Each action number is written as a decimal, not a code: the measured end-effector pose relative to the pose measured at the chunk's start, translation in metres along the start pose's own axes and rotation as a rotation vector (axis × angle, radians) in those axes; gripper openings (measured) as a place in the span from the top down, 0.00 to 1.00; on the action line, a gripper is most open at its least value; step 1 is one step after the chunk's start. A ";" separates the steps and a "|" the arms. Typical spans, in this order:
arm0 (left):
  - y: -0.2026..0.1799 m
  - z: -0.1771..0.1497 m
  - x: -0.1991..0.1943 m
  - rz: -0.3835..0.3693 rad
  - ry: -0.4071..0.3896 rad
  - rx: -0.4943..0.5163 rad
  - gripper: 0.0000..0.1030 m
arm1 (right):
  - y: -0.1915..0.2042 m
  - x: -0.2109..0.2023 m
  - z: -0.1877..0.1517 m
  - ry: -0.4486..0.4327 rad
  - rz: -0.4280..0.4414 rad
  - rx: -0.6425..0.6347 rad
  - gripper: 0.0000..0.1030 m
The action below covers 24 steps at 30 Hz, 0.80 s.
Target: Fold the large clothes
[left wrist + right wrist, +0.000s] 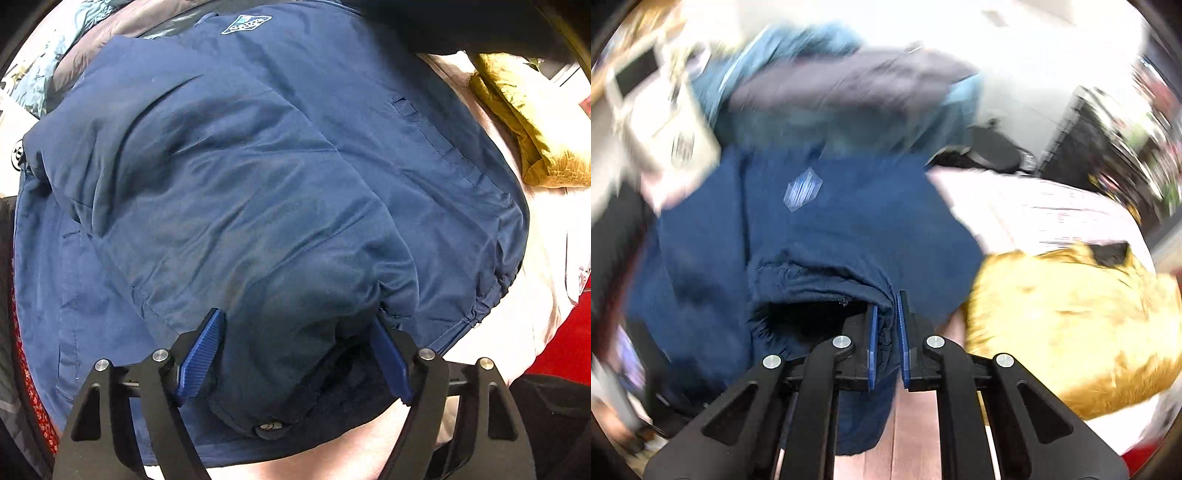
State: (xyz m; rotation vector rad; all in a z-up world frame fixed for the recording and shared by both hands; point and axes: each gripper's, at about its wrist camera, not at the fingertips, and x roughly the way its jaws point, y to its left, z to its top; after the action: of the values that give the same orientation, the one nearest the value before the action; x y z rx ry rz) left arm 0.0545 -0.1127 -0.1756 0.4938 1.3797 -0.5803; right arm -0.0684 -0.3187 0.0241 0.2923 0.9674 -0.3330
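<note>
Left gripper: jaws spread wide, blue pads on either side of a bunched sleeve end of the navy jacket, not pinching it. Sleeve cuff with a snap button lies low between the fingers. Jacket spread across a pale pink sheet, sleeve folded over the body. Elastic hem gathered at the jacket's right edge. Pale diamond logo at the far end. Gold cushion beyond on the right, apart from the jacket. Red fabric at the right margin.

Right gripper: jaws nearly closed, clenched on a fold of the navy jacket's gathered cuff edge, dark cuff opening just left of the pads. View heavily motion-blurred. Gold cushion close on the right. Logo mid-frame. Further back, teal and grey clothing heaped behind the jacket; a white box at the far left, details unreadable.
</note>
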 end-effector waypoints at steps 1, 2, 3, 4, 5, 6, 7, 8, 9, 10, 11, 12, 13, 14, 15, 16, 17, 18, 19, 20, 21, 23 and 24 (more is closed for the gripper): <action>0.002 0.003 0.000 -0.001 0.001 0.001 0.30 | -0.027 -0.011 0.011 -0.026 -0.001 0.085 0.91; 0.002 0.004 -0.001 0.001 0.001 0.001 0.32 | -0.050 -0.020 0.018 -0.046 -0.003 0.162 0.91; 0.001 0.005 -0.002 0.002 -0.001 0.001 0.33 | -0.076 -0.027 0.025 -0.062 -0.009 0.236 0.92; -0.001 0.007 0.003 0.003 -0.002 -0.001 0.35 | -0.099 -0.030 0.032 -0.077 -0.034 0.286 0.93; -0.002 0.008 0.002 0.006 -0.005 -0.006 0.39 | -0.120 -0.031 0.038 -0.094 -0.079 0.319 0.94; -0.002 0.007 0.000 0.009 -0.007 -0.011 0.42 | -0.145 -0.032 0.040 -0.108 -0.137 0.361 0.94; -0.001 0.007 -0.001 0.013 -0.009 -0.020 0.45 | -0.168 -0.028 0.038 -0.102 -0.164 0.410 0.94; 0.001 0.002 -0.005 0.014 -0.011 -0.027 0.49 | -0.192 -0.023 0.034 -0.085 -0.183 0.471 0.94; 0.004 0.002 -0.006 0.012 -0.012 -0.040 0.51 | -0.220 -0.014 0.027 -0.058 -0.195 0.566 0.94; 0.007 -0.001 -0.009 0.010 -0.014 -0.053 0.55 | -0.241 -0.006 0.019 -0.029 -0.220 0.647 0.94; 0.009 -0.002 -0.010 0.008 -0.017 -0.071 0.60 | -0.259 0.001 0.008 0.005 -0.269 0.713 0.94; 0.011 -0.002 -0.010 0.007 -0.018 -0.082 0.62 | -0.277 0.014 -0.008 0.068 -0.320 0.781 0.93; 0.014 -0.002 -0.010 0.003 -0.018 -0.096 0.65 | -0.286 0.025 -0.021 0.116 -0.322 0.826 0.93; 0.016 -0.003 -0.010 -0.002 -0.019 -0.113 0.67 | -0.293 0.032 -0.037 0.159 -0.292 0.872 0.93; 0.018 -0.003 -0.011 -0.005 -0.020 -0.125 0.68 | -0.293 0.038 -0.056 0.183 -0.242 0.923 0.93; 0.019 -0.004 -0.010 -0.004 -0.020 -0.134 0.71 | -0.289 0.039 -0.068 0.180 -0.207 0.944 0.92; 0.022 -0.005 -0.013 -0.003 -0.020 -0.140 0.72 | -0.278 0.038 -0.081 0.170 -0.179 0.936 0.89; 0.023 -0.004 -0.013 -0.002 -0.019 -0.147 0.73 | -0.267 0.039 -0.086 0.170 -0.175 0.914 0.75; 0.024 -0.005 -0.014 0.000 -0.018 -0.151 0.75 | -0.255 0.038 -0.091 0.164 -0.165 0.885 0.49; 0.023 -0.004 -0.014 0.006 -0.016 -0.155 0.78 | -0.242 0.038 -0.097 0.149 -0.142 0.853 0.38; 0.024 -0.005 -0.013 0.009 -0.016 -0.157 0.79 | -0.222 0.037 -0.101 0.131 -0.101 0.803 0.33; 0.025 -0.002 -0.017 0.007 -0.021 -0.168 0.84 | -0.188 0.042 -0.098 0.148 -0.053 0.697 0.33; 0.026 -0.001 -0.020 0.002 -0.026 -0.176 0.85 | -0.166 0.045 -0.096 0.164 -0.023 0.628 0.33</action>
State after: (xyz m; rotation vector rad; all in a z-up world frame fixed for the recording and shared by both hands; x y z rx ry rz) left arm 0.0691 -0.0901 -0.1562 0.3443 1.3912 -0.4567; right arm -0.1838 -0.4389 -0.0806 0.8914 1.0086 -0.6402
